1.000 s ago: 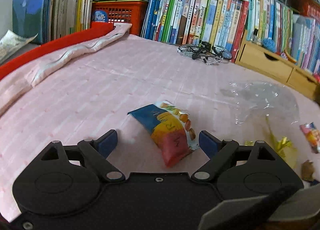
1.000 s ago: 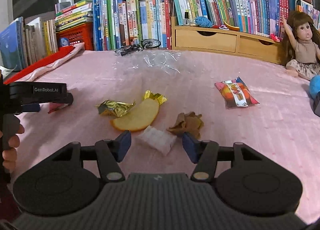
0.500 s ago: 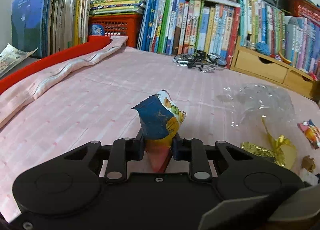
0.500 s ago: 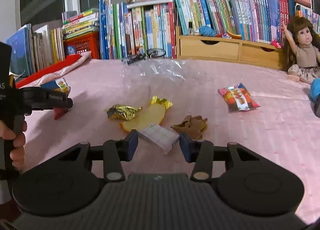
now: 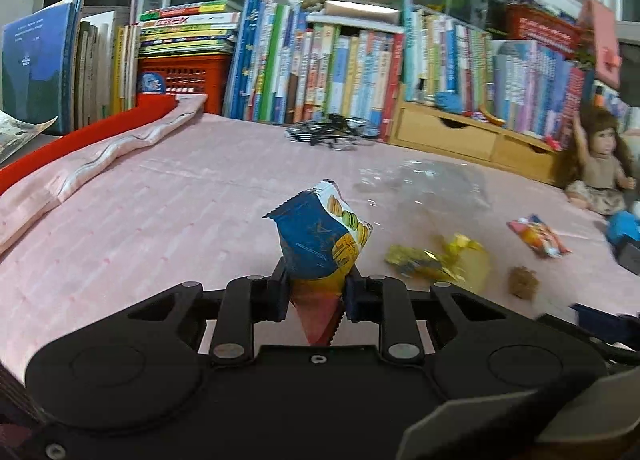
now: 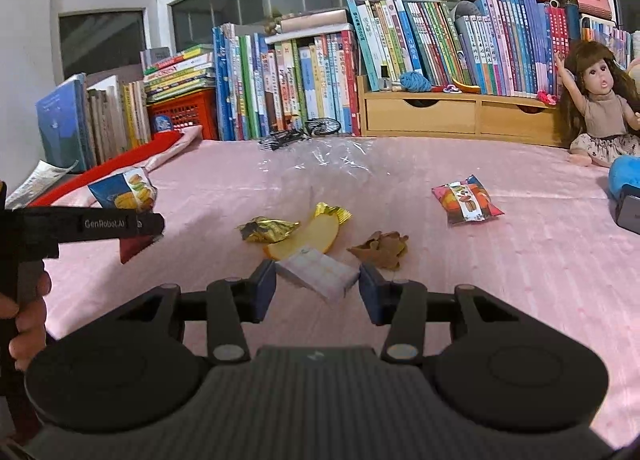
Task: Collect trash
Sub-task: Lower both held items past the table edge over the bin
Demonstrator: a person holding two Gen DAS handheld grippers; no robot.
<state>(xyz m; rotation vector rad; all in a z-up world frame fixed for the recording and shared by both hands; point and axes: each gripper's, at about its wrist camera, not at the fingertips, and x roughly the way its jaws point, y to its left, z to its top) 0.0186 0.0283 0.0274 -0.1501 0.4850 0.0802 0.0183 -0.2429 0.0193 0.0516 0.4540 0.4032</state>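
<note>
My left gripper (image 5: 316, 292) is shut on a blue, yellow and red snack packet (image 5: 320, 236) and holds it upright above the pink bed cover (image 5: 160, 228). The right wrist view shows this packet (image 6: 124, 192) at the left, above the left gripper (image 6: 120, 224). My right gripper (image 6: 318, 292) is shut on a white wrapped packet (image 6: 320, 272), held just off the cover. Beyond it lie a gold foil wrapper (image 6: 268, 229), a yellow wrapper (image 6: 308, 234), a crumpled brown scrap (image 6: 380, 246), a red snack packet (image 6: 466, 200) and a clear plastic bag (image 6: 324, 156).
Rows of books (image 6: 312, 72) and a wooden drawer unit (image 6: 460, 116) line the far edge. A doll (image 6: 596, 108) sits at the right with a blue object (image 6: 624, 176) below it. A small toy bicycle (image 6: 304, 132) lies near the books. A hand (image 6: 24, 320) grips the left tool.
The left gripper closed on the snack packet and raised it off the cover, swinging right. The right gripper narrowed onto the white packet and lifted it slightly.
</note>
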